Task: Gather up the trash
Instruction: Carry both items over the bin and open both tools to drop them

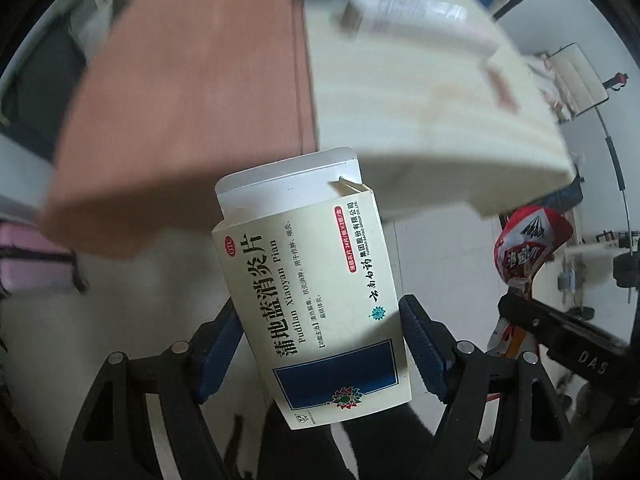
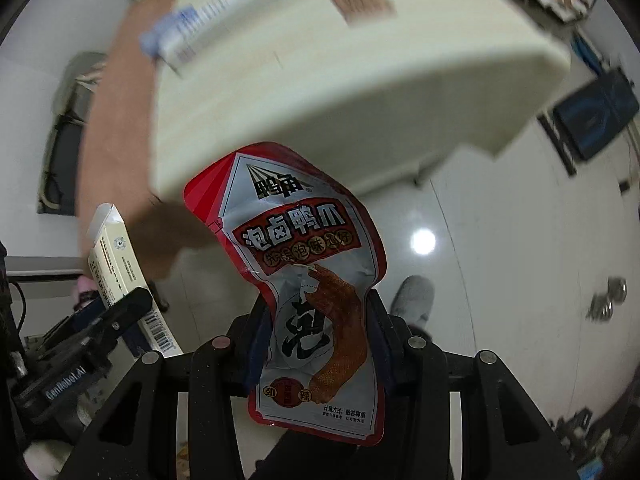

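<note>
My left gripper (image 1: 320, 332) is shut on a cream medicine box (image 1: 308, 280) with a blue panel and an open white top flap, held over the pale floor beside the table. In the right wrist view the same box (image 2: 116, 264) shows at the left edge. A red and silver snack pouch (image 2: 316, 280) printed with a duck claw stands crumpled between the blue pads of my right gripper (image 2: 318, 332), which is shut on it. The pouch (image 1: 528, 244) also appears at the right of the left wrist view.
A cream table top (image 1: 420, 92) with a reddish-brown section (image 1: 192, 96) fills the blurred upper part of both views; blurred packets (image 1: 384, 4) lie on it. A grey slipper (image 2: 414, 296) rests on the glossy floor. A pink case (image 1: 28, 256) sits at the left.
</note>
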